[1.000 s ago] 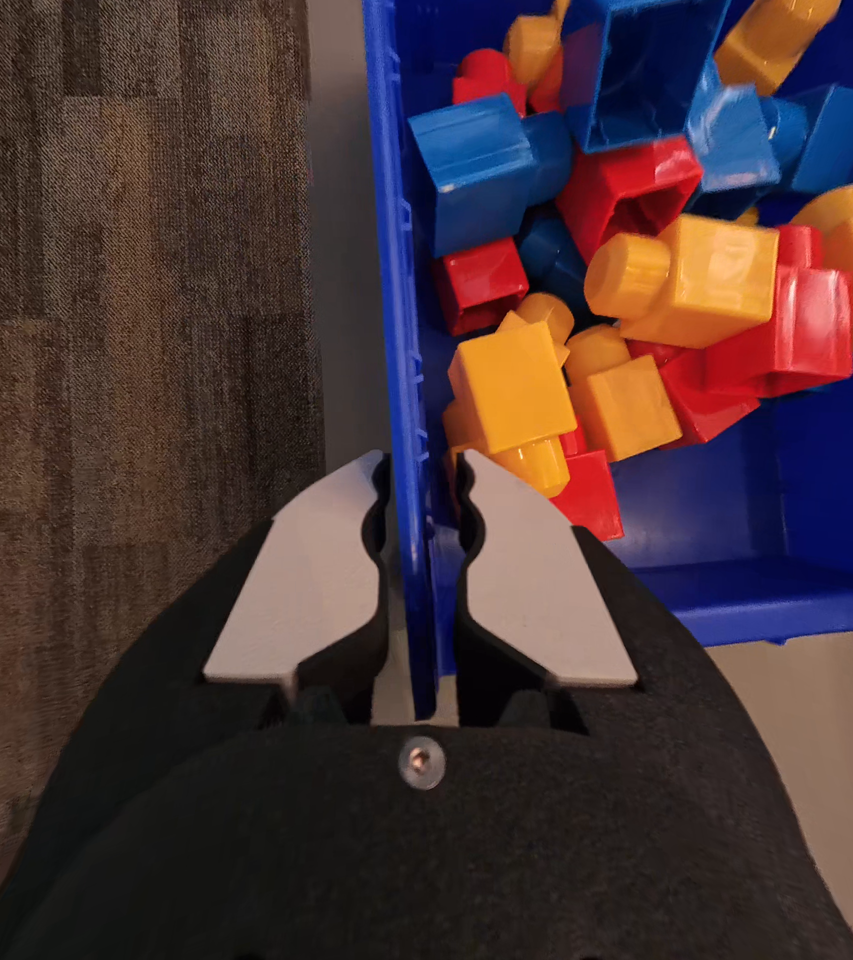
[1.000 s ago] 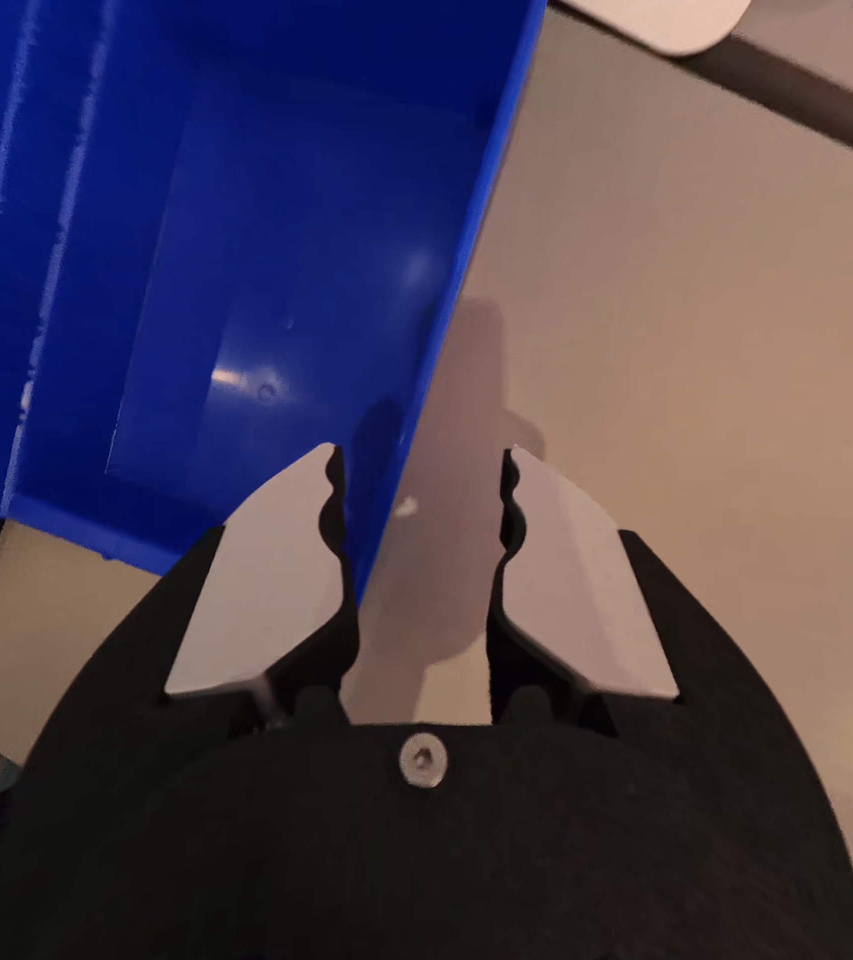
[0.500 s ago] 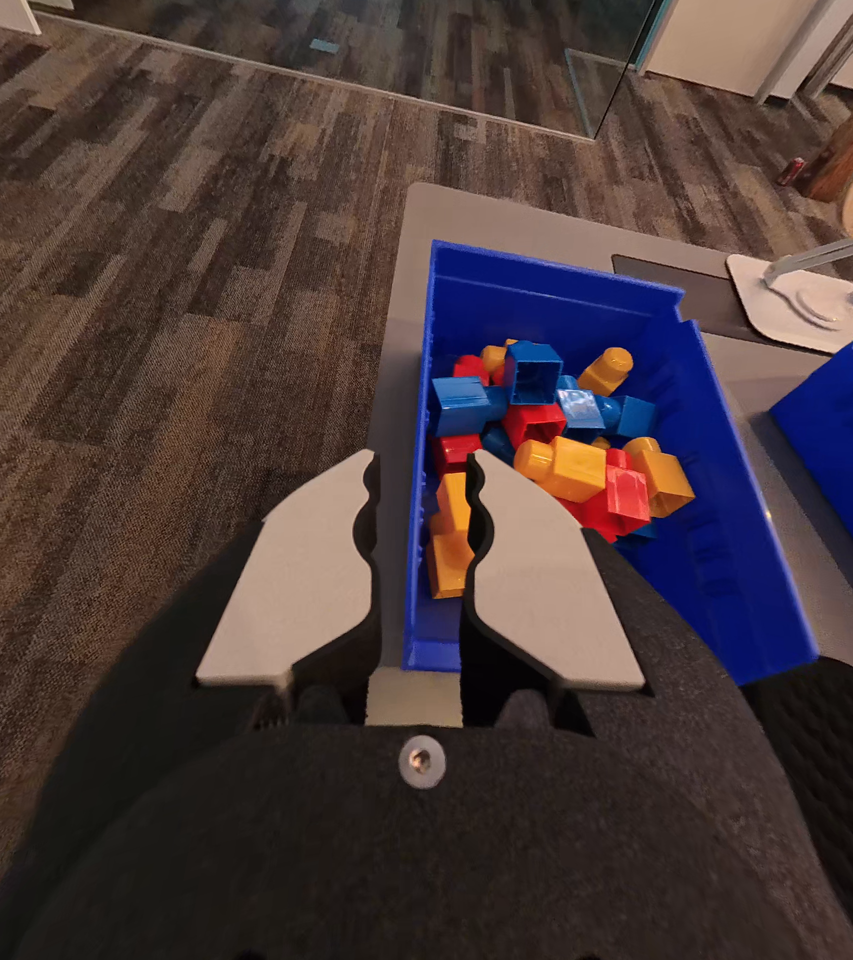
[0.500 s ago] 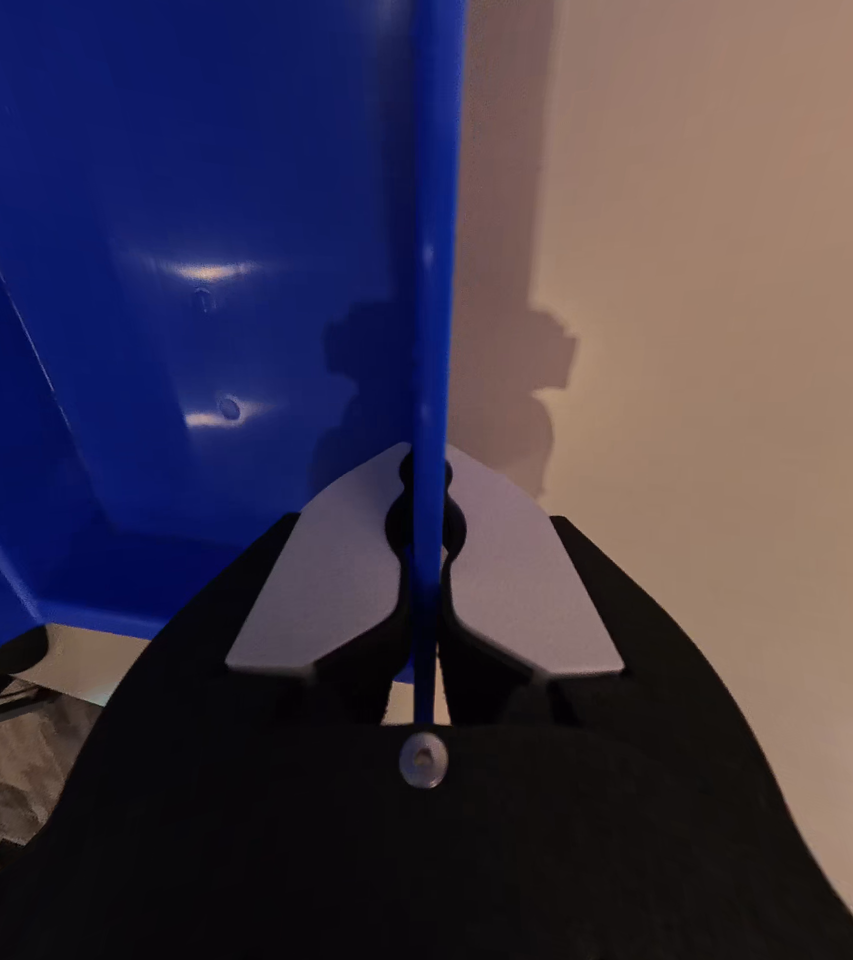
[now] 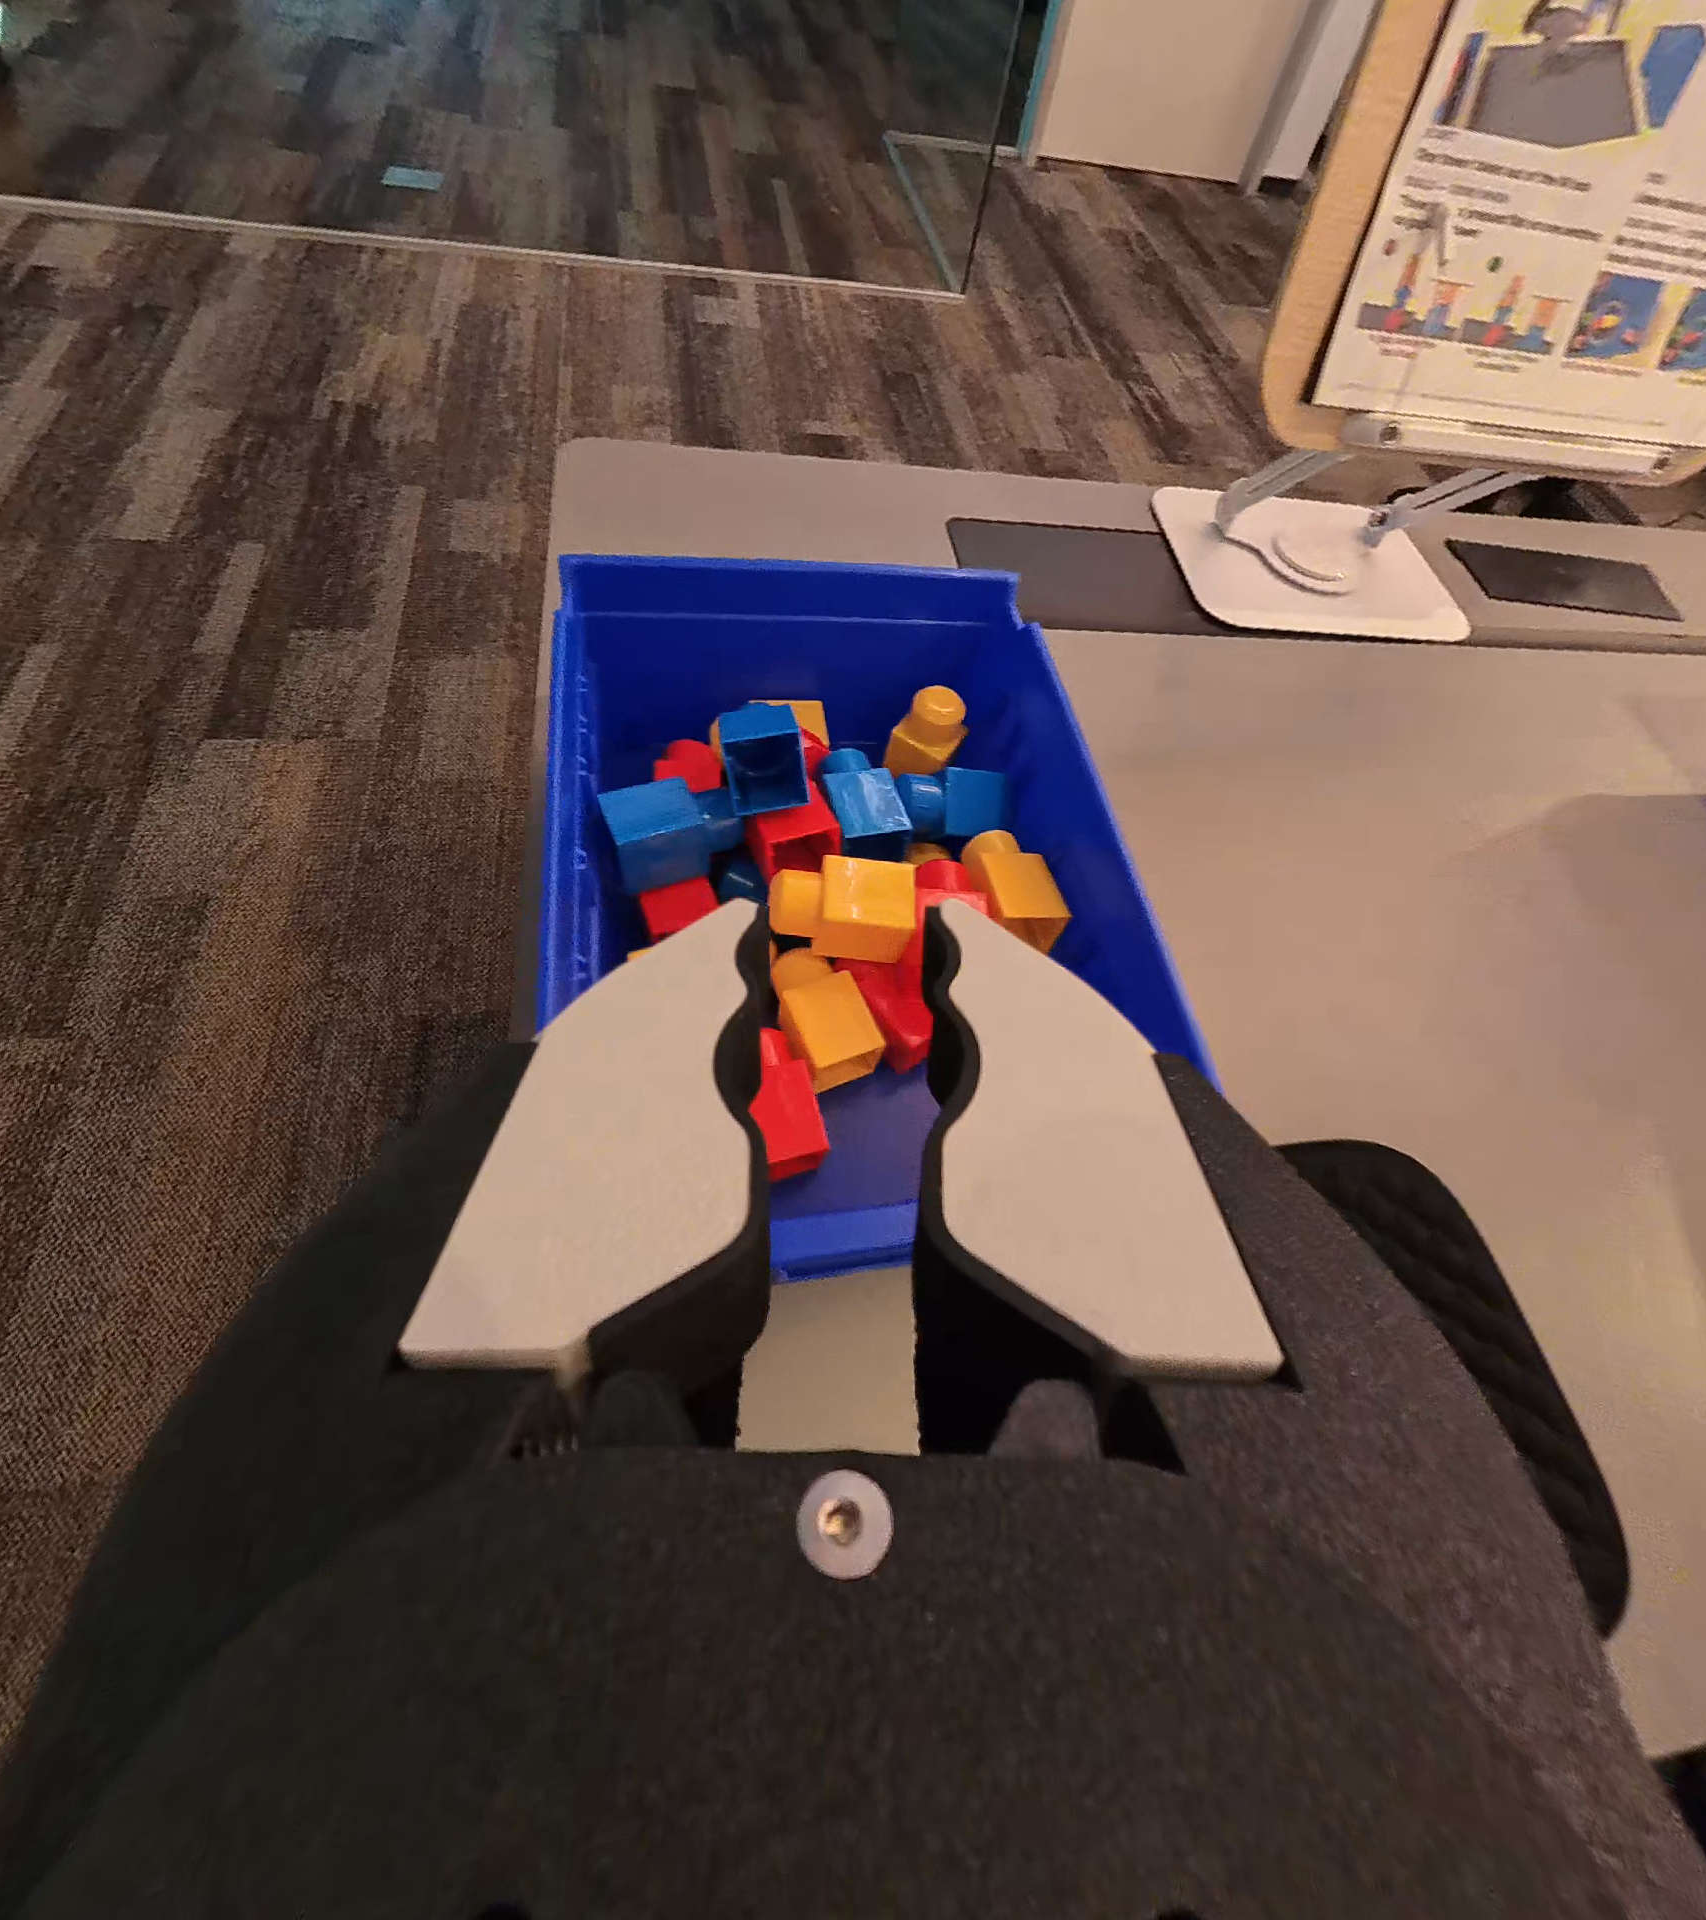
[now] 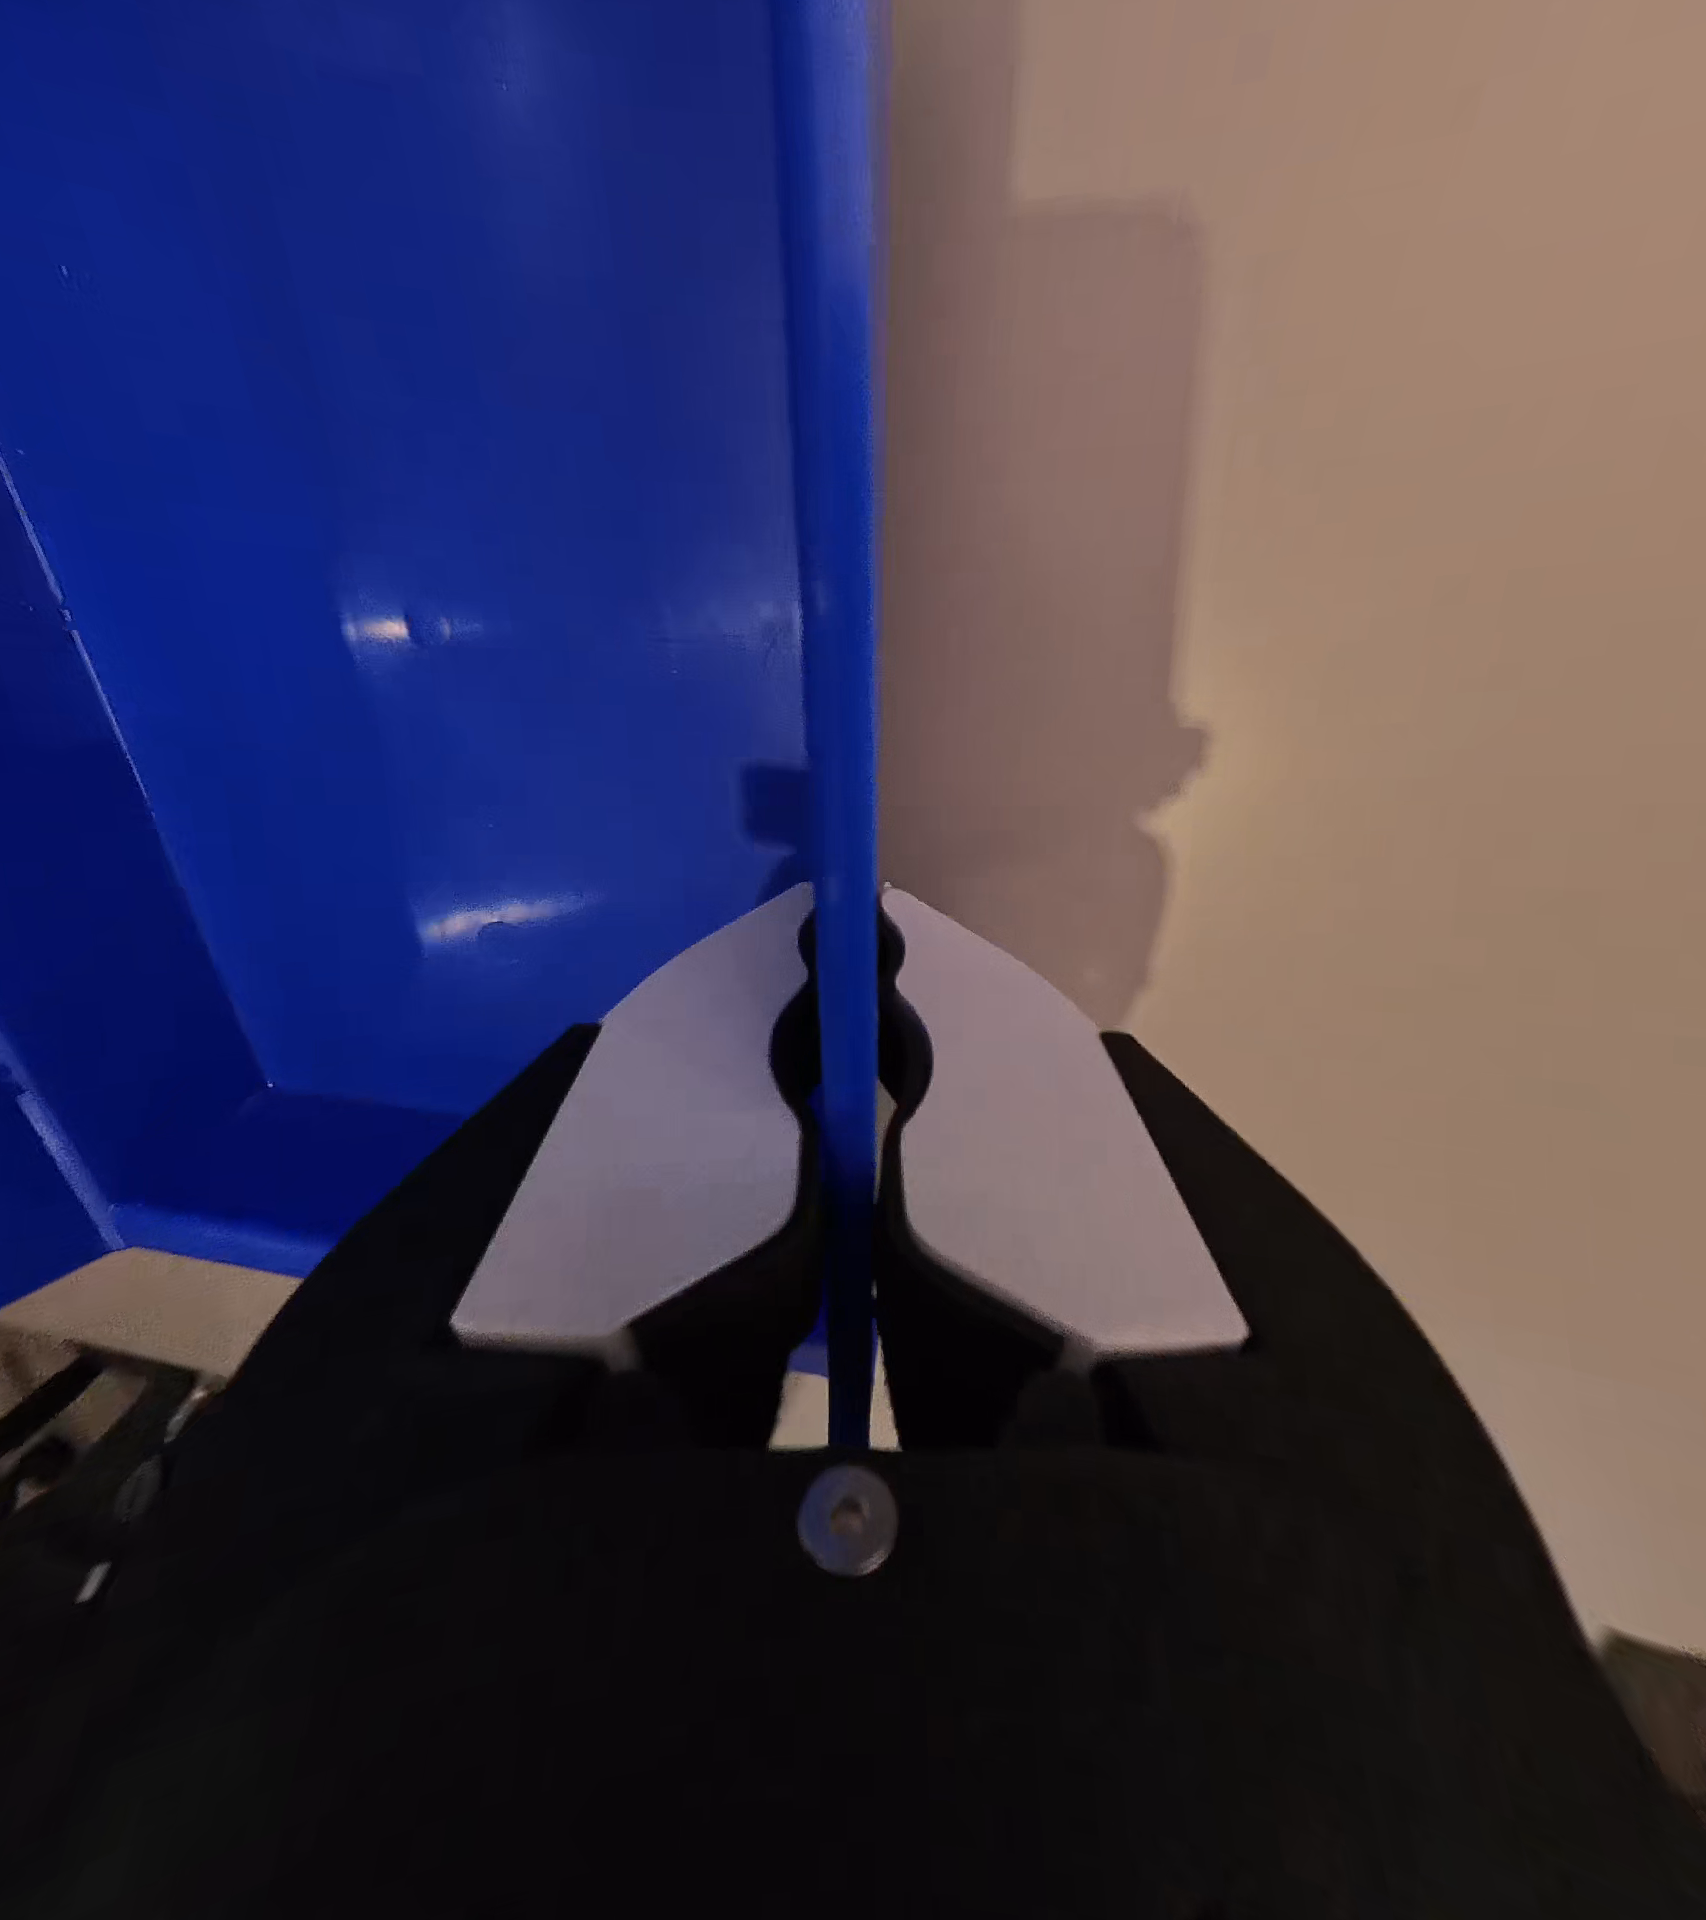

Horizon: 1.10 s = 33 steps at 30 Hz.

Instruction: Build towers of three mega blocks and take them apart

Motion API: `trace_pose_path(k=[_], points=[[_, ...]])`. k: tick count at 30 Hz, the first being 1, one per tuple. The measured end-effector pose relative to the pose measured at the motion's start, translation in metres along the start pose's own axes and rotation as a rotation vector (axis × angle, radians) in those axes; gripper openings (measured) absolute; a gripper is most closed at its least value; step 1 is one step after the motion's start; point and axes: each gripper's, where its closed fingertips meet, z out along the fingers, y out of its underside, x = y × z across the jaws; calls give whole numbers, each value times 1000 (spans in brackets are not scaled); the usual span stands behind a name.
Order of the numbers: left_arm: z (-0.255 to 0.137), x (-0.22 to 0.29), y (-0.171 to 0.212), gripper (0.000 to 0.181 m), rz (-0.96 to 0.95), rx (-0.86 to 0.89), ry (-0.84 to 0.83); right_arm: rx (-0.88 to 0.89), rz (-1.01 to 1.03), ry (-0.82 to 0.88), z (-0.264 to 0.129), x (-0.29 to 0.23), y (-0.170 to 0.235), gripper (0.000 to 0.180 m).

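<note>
Between my right gripper's (image 6: 844, 914) fingers, the thin side wall of an empty blue bin (image 6: 361, 520) is clamped tight, beige table (image 6: 1451, 623) beyond. My left gripper (image 5: 844, 914) hovers with jaws apart and empty above the near end of a second blue bin (image 5: 1088, 727), where red, yellow and blue mega blocks (image 5: 859, 904) lie loosely heaped. Farther off stands a monitor stand base (image 5: 1306, 566).

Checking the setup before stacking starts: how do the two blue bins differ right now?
The blue bin of blocks holds a jumble of red, yellow and blue blocks; the bin in the right wrist view shows only bare floor. The left gripper hangs open over the first; the right gripper is shut on the second's side wall. Both are blue plastic on the table.
</note>
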Motion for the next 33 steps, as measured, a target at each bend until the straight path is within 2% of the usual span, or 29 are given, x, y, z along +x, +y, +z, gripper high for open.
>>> trace_pose_path(k=[4, 9, 14, 18, 21, 24, 27, 33], points=[[-12, 9, -8, 27, 9, 33, -13, -4, 119, 115, -27, 111, 36, 5], [-9, 15, -7, 26, 17, 31, -60, 2, 149, 90, -35, 169, 52, 5], [6, 28, -6, 26, -27, 1, -36, -30, 86, 38, -26, 184, 51, 5], [14, 40, -8, 26, -23, -13, -15, -77, 75, 62, -14, 194, 57, 5], [18, 43, -8, 26, -3, -32, -22, -57, 88, 39, -8, 195, 58, 5], [22, 43, -4, 26, 6, -54, -25, -49, 26, 86, -8, 196, 58, 5], [24, 38, 3, 27, -24, -63, -26, -42, 22, 96, -9, 192, 58, 31], [18, -18, 30, 30, -37, -105, -171, 150, -33, 144, -44, 182, 37, 44]])
